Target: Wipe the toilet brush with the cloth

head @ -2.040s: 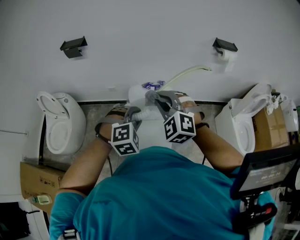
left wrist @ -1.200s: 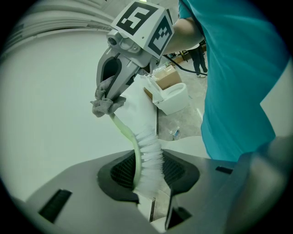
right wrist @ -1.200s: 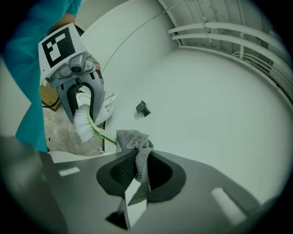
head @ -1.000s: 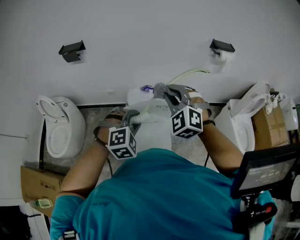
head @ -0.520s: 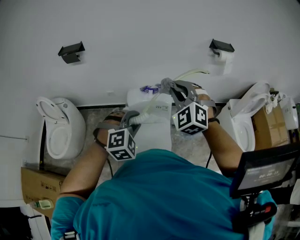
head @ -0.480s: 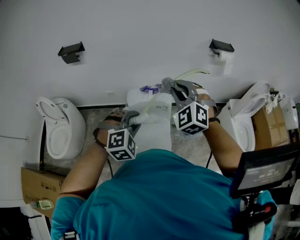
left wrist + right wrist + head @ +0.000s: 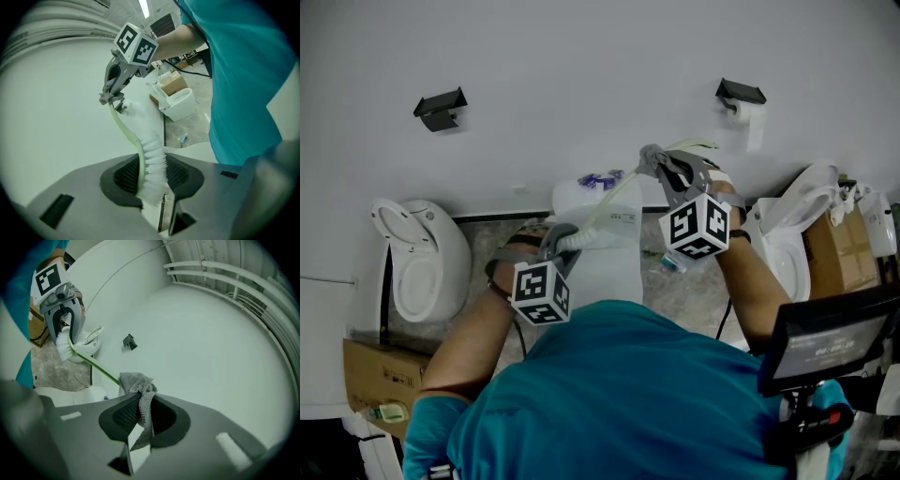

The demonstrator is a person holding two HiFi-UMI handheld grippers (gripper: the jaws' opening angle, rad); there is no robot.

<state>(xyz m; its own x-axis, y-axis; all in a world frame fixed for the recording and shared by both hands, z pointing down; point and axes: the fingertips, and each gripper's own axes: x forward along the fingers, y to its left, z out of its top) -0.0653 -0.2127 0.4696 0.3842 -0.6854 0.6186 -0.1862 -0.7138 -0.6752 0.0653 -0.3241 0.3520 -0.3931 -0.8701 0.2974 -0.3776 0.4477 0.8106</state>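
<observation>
The toilet brush (image 7: 609, 198) has a pale green curved handle and white bristles (image 7: 153, 157). My left gripper (image 7: 565, 236) is shut on the bristle end and keeps it in front of the person's chest. A grey cloth (image 7: 136, 383) is folded round the handle, and my right gripper (image 7: 649, 161) is shut on that cloth, high on the handle near the white wall. The left gripper view shows the handle (image 7: 123, 127) curving up to the right gripper (image 7: 112, 96). The right gripper view shows the handle (image 7: 93, 364) running down to the left gripper (image 7: 65, 341).
Three white toilets stand along the wall: one at the left (image 7: 422, 248), one in the middle (image 7: 602, 211), one at the right (image 7: 787, 234). Cardboard boxes (image 7: 380, 361) (image 7: 832, 248), a paper roll (image 7: 752, 111), a small bottle (image 7: 670, 262) on the floor and a screen device (image 7: 830, 347) are nearby.
My right gripper has slid up and to the right along the handle with the cloth, away from the bristles. The left gripper has kept the bristle end still.
</observation>
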